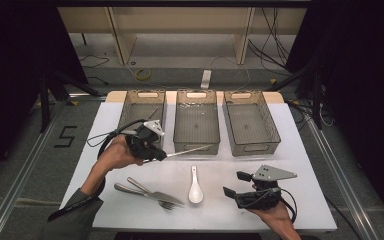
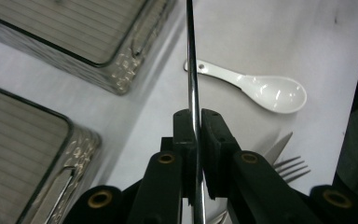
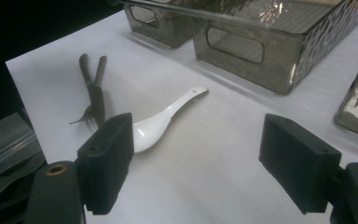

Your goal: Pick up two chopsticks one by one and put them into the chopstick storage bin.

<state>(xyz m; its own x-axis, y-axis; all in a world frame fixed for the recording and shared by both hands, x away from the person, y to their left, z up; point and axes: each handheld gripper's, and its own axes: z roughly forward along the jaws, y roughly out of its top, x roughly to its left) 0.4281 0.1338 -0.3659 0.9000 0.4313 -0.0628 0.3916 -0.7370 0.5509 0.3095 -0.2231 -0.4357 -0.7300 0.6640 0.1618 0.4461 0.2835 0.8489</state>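
Steel knife (image 1: 187,150) clenched in left tongs (image 1: 161,154), lifted off the tabletop (image 1: 300,200) near the bins (image 1: 196,121). Right tongs (image 1: 236,184) gape, holding nothing, beside the spoon (image 1: 195,187).

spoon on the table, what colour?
White, glossy spoon; clearest in the left gripper view.

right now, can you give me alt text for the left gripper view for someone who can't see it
The left gripper is shut on a thin metal utensil that runs up between its black jaws, above a white tabletop. A white spoon lies beyond, fork tines to the right, two grey bins to the left.
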